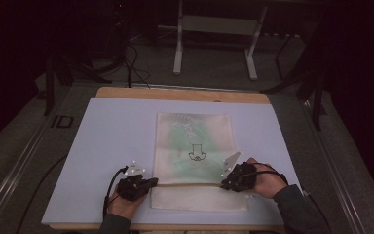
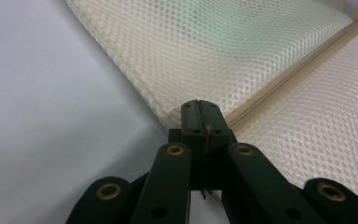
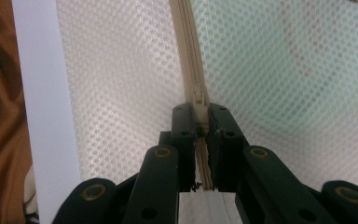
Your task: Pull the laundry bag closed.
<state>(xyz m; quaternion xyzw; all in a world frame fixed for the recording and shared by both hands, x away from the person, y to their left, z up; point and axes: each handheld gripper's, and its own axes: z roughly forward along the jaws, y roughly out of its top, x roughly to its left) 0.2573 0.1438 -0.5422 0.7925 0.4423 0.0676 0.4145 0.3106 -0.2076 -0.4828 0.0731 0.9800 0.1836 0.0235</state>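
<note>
High view: a cream mesh bag [image 1: 195,151] lies flat on the pale surface [image 1: 102,146], its zipper [image 1: 187,185] running between the two grippers. The left gripper [image 1: 152,182] pinches the bag's corner at the zipper's end, jaws pressed together on the mesh. The right gripper [image 1: 222,184] clamps the zipper pull [image 3: 199,105] at the opposite end.
</note>
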